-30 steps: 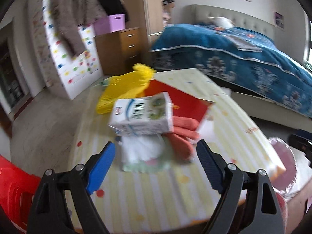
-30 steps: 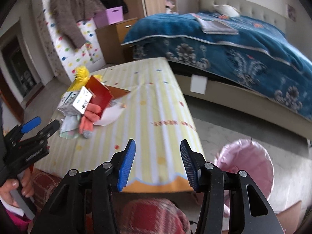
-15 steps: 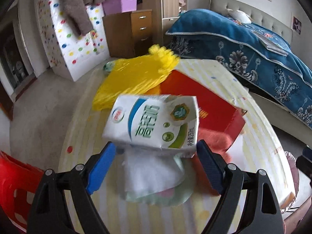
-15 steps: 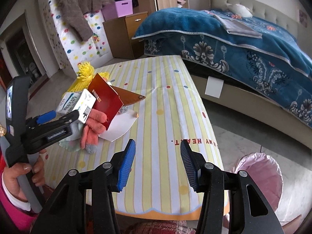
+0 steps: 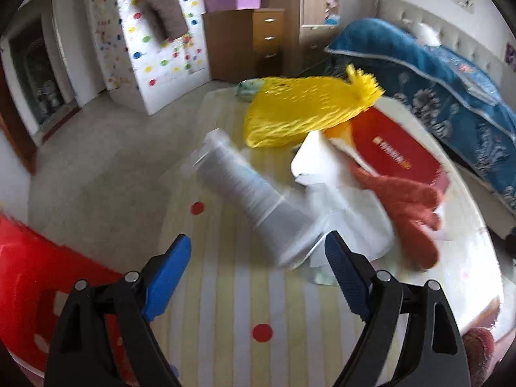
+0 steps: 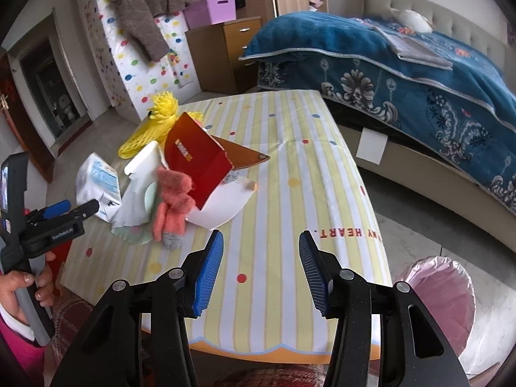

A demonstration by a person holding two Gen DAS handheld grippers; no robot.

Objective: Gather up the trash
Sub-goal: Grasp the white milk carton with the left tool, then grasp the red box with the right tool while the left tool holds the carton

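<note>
Milk carton (image 6: 96,183) tipped left | white, blue print, blurred

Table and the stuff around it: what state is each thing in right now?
Left tongs: open, nothing held.
Right tongs: opening, empty.
Milk carton: lying on its side.
Red box: flap open.
Pink glove: limp on the pile.
Pink-lined bin: open, on the floor.
</note>
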